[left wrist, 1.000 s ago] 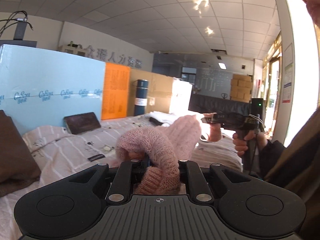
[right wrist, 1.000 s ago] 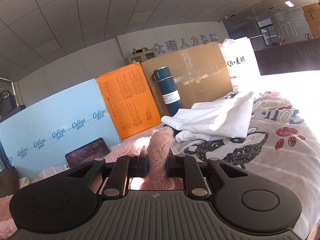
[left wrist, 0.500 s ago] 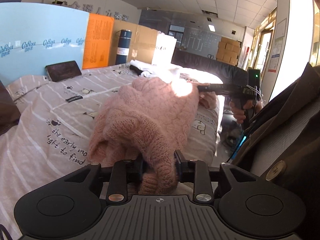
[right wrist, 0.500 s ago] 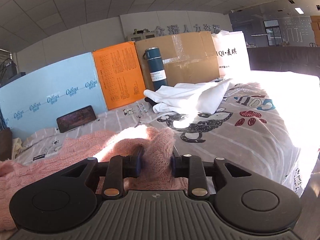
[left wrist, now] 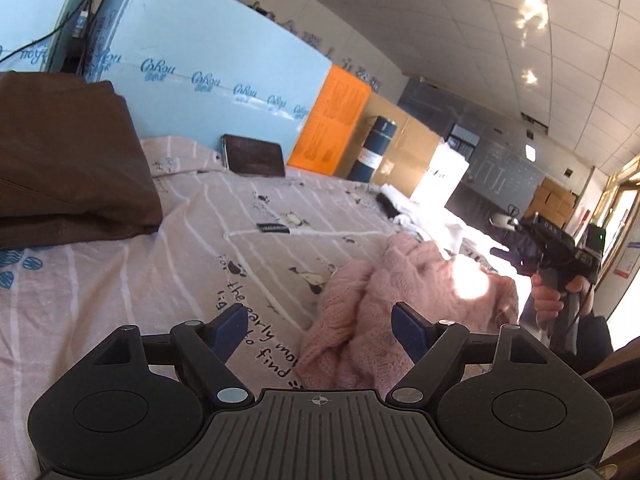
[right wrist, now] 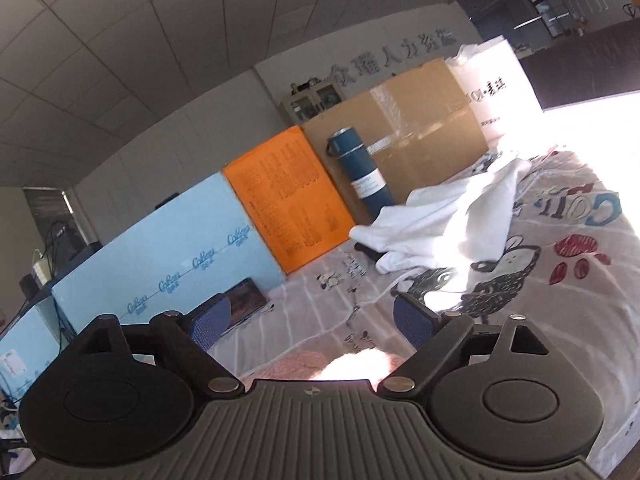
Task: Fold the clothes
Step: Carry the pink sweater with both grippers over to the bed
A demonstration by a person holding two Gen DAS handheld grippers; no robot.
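Note:
A pink knitted sweater [left wrist: 404, 292] lies bunched on the patterned bed sheet [left wrist: 160, 280], near the bed's front edge. My left gripper [left wrist: 320, 330] is open just above its near left end, holding nothing. My right gripper [right wrist: 312, 322] is open too; only a strip of the pink sweater [right wrist: 320, 366] shows under its fingers. The right gripper also appears in the left wrist view [left wrist: 532, 244], held by a hand past the sweater's far end.
A crumpled white garment [right wrist: 452, 228] lies farther back on the bed. A folded brown garment [left wrist: 68, 160] sits at the left. A dark tablet [left wrist: 254, 156], blue and orange boards, a blue flask [right wrist: 360, 172] and cardboard boxes line the back.
Both grippers held the pink sweater shut before; both have opened and let it go. The sweater now rests on the bed, and both grippers have lifted and tilted.

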